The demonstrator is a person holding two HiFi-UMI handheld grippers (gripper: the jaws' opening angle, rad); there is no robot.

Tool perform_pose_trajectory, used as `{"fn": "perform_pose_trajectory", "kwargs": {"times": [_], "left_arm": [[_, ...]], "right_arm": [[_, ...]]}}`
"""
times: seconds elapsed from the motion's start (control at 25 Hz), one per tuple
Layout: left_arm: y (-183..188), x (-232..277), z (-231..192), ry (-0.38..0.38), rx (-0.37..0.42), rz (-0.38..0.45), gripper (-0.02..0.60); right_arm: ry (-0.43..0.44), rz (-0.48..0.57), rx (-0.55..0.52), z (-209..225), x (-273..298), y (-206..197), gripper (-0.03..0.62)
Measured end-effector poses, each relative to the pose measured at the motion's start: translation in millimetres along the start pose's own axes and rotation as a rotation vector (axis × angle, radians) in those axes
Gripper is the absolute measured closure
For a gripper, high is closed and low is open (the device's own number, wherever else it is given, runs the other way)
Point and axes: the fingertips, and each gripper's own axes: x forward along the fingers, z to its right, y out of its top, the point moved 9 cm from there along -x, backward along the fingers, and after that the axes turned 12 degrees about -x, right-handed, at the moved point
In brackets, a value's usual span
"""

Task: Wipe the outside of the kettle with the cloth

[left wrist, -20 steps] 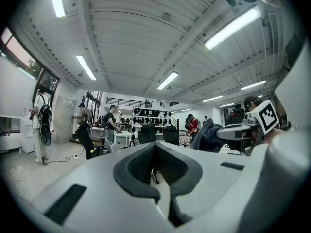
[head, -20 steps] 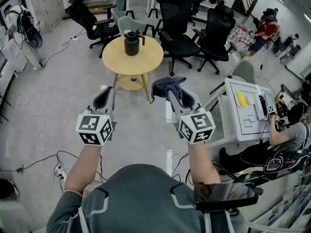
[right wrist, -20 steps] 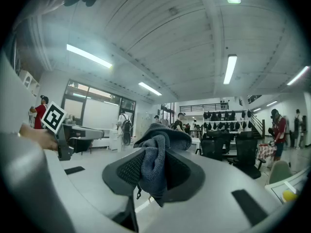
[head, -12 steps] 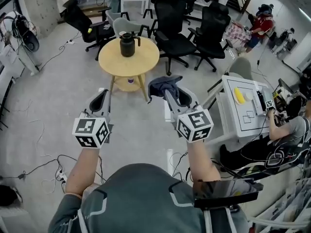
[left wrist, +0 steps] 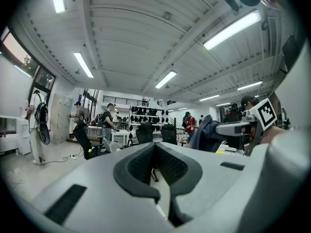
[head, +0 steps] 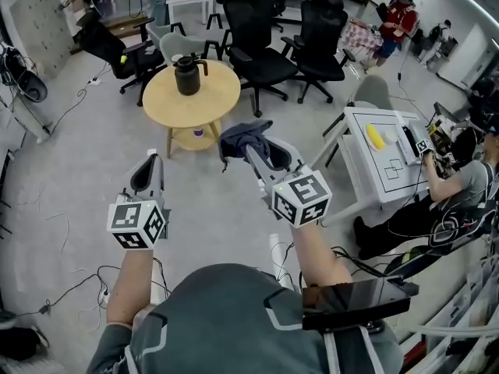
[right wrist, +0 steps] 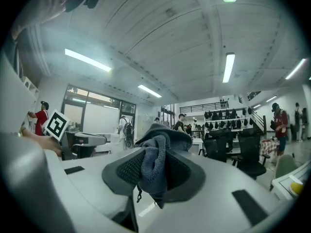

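A dark kettle (head: 187, 76) stands at the back of a round wooden table (head: 199, 107), some way ahead of both grippers. My right gripper (head: 251, 148) is shut on a crumpled blue-grey cloth (head: 243, 135), which bulges out between its pads (right wrist: 127, 168) in the right gripper view as the cloth (right wrist: 156, 159). My left gripper (head: 150, 162) is held level to the left of it, shut, with nothing between its fingers (left wrist: 141, 161). The left gripper view shows the cloth (left wrist: 206, 135) off to the right. The kettle is not in either gripper view.
Black office chairs (head: 253, 33) crowd behind and to the right of the table. A white desk (head: 390, 181) with a yellow object (head: 375, 136) stands at the right, with a seated person (head: 460, 193) beyond it. Cables (head: 70, 291) trail on the floor at the left.
The head view has swung, so the table and kettle now sit further left. Both grippers shifted slightly left with it. The cloth stays gripped in the right gripper.
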Motion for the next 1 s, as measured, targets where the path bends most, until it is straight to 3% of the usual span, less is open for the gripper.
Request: {"fn": "perform_pose_trajectory", "kwargs": {"times": [0.28, 0.48, 0.68, 1.0], "left_arm": [[3, -1, -43, -0.056, -0.004, 0.005, 0.574], [-12, 17, -64, -0.085, -0.04, -0.005, 0.574], [-20, 71, -79, -0.072, -0.033, -0.007, 0.574], [13, 168, -101, 0.012, 0.001, -0.027, 0.574]], "right_arm": [[-0.05, -0.013, -0.068, -31, 28, 7, 0.476], [-0.027, -0.042, -0.07, -37, 54, -2, 0.476], [-0.007, -0.018, -0.067, 0, 102, -16, 0.476], [0.079, 0.018, -0.009, 84, 203, -27, 0.476]]}}
